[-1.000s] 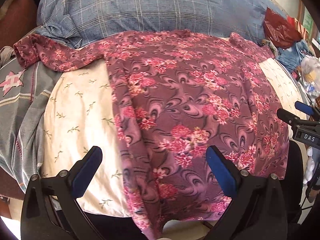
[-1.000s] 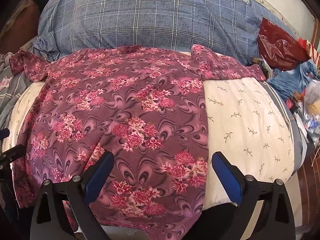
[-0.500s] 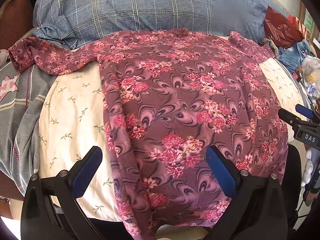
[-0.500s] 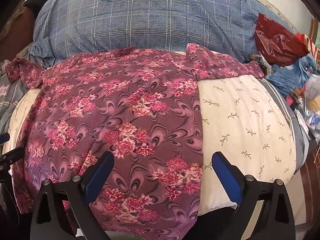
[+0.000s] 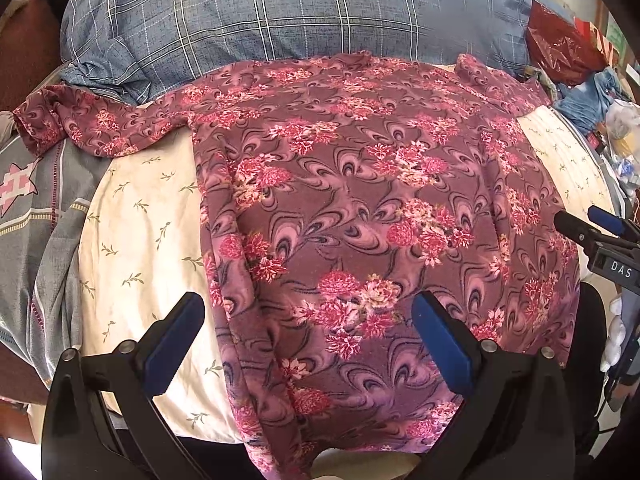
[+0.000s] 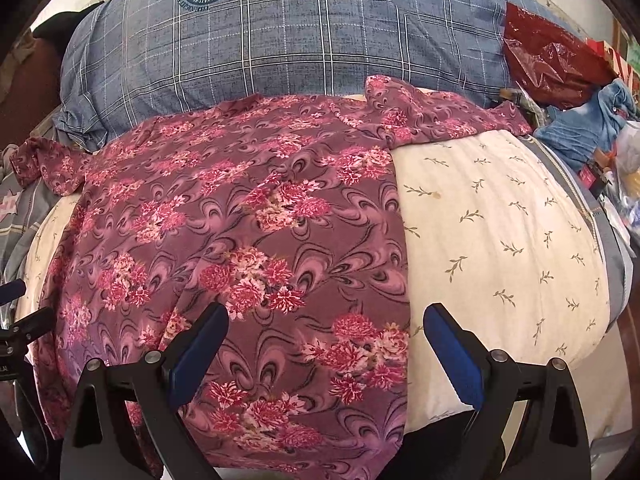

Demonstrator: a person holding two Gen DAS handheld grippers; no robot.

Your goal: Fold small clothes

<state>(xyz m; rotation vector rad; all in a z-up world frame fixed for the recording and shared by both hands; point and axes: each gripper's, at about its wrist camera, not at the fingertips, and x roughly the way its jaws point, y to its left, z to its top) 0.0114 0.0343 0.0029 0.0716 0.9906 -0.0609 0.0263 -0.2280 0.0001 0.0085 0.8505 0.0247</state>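
On cream sprigged sheet [image 6: 500, 232], floral top [image 6: 248, 220], plaid pillow [image 6: 280, 48]

A lived-in bedroom at home: a bed with a cream leaf-print sheet [image 6: 500, 240], a big blue checked pillow [image 6: 280, 40] at its head, and bags and clothes heaped [image 6: 580, 92] along the right side.

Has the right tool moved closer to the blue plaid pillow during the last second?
No. The right tool has drawn back: the blue plaid pillow looks smaller and sits lower in its view.
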